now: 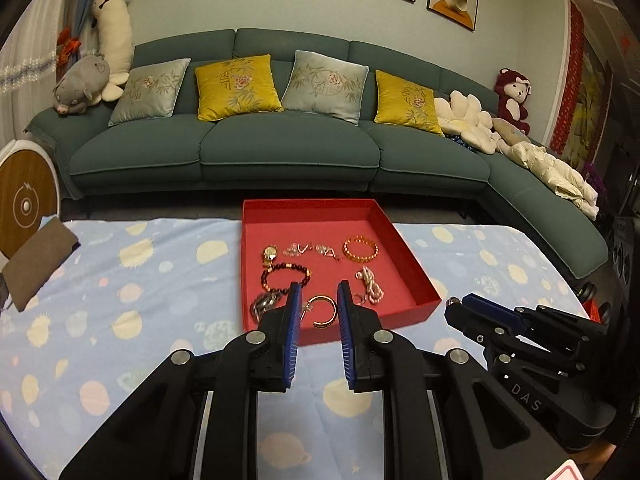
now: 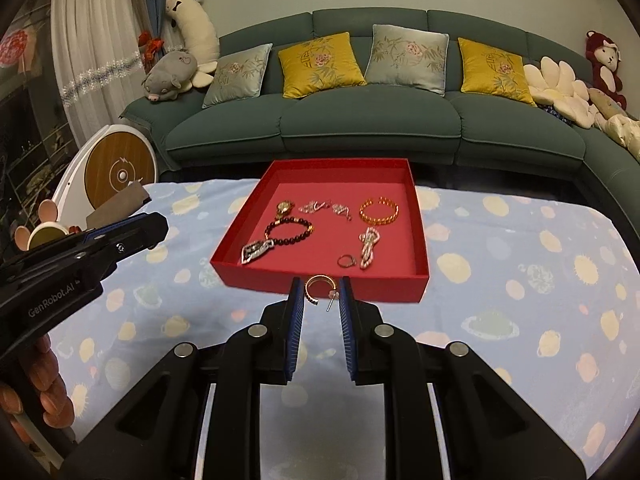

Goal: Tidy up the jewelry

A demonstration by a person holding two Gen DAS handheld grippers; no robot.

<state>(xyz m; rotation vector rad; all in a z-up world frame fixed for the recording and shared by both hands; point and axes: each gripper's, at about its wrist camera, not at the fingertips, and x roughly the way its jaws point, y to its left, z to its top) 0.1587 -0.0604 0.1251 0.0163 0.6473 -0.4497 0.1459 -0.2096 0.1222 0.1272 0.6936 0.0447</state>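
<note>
Each gripper, left (image 1: 318, 304) and right (image 2: 321, 294), is clamped on a gold hoop earring (image 1: 322, 312). Both hang above the red tray (image 1: 424, 280) of jewelry.

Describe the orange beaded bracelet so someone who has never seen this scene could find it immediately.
Start at the red tray on the planet-print tablecloth before the green sofa. In its far right corner lies the orange beaded bracelet. It is the only open amber-coloured ring; the other bracelet is dark-beaded.

Teal sofa (image 1: 248, 152) with yellow cushions (image 1: 236, 86), plush toys (image 2: 170, 76), planet-print tablecloth (image 2: 520, 280).
</note>
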